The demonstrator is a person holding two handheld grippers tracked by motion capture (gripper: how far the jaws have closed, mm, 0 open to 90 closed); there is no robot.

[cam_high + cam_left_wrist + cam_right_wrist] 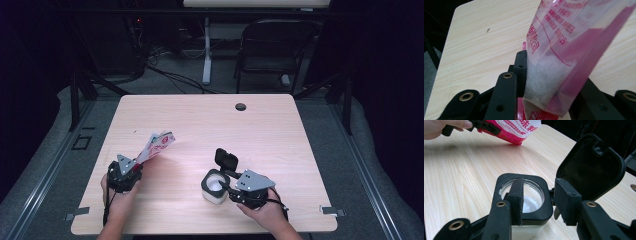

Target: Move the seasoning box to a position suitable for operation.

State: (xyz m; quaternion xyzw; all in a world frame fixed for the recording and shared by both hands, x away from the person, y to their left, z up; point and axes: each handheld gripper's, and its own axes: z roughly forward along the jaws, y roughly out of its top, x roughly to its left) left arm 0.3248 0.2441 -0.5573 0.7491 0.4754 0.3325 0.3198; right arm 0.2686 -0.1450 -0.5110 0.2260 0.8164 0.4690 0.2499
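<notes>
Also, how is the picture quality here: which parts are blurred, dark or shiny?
High view: table evenly lit, the room around it nearly black, soft overall. Left gripper view: the pink pouch is close, its print slightly blurred, with faint sheen. Right gripper view: the open black lid is sharp; the hand at the far edge is overexposed.

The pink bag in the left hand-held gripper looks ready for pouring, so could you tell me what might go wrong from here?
1. The pink bag sits well off from the jar, so crystals could spill on the table.
2. The hinged lid may drop shut.
3. The right hand-held gripper has one jaw over the rim and may block the jar's mouth.
</notes>
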